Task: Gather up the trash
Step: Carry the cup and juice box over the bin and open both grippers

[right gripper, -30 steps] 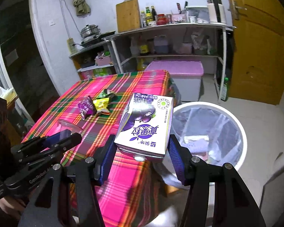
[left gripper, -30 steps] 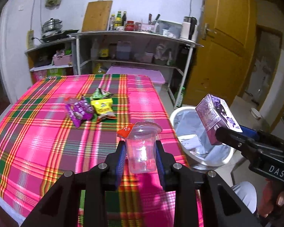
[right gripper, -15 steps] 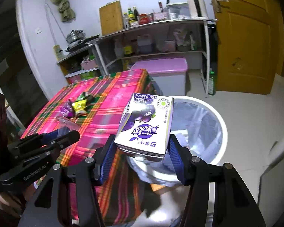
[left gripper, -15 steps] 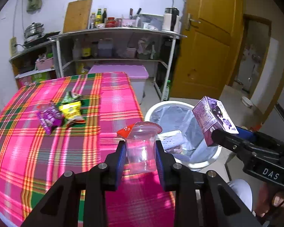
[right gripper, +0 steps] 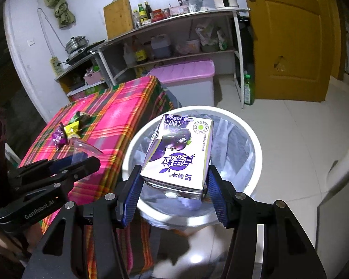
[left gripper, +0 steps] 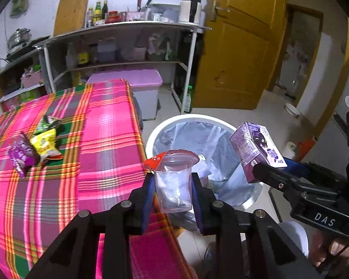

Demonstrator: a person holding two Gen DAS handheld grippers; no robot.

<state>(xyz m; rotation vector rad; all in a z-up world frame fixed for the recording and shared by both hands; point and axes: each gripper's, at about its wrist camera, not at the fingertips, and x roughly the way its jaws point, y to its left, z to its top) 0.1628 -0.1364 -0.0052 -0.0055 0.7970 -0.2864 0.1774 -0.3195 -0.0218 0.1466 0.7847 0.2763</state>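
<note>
A: Where's the purple drink carton (right gripper: 179, 153) relative to the bin?

B: Directly over the lined trash bin (right gripper: 256, 139), long axis running forward along the fingers, clamped by the right gripper (right gripper: 174, 186). I'd judge a release would drop it inside.

A: And the clear plastic cup (left gripper: 174, 181)?

B: Upright, pinched in the left gripper (left gripper: 173, 200), over the table edge, bin just ahead and to its right. So the right is nearer.

A: Anything left?

B: 3 snack wrappers (left gripper: 32, 148) on the plaid tablecloth (left gripper: 104, 139)
</note>
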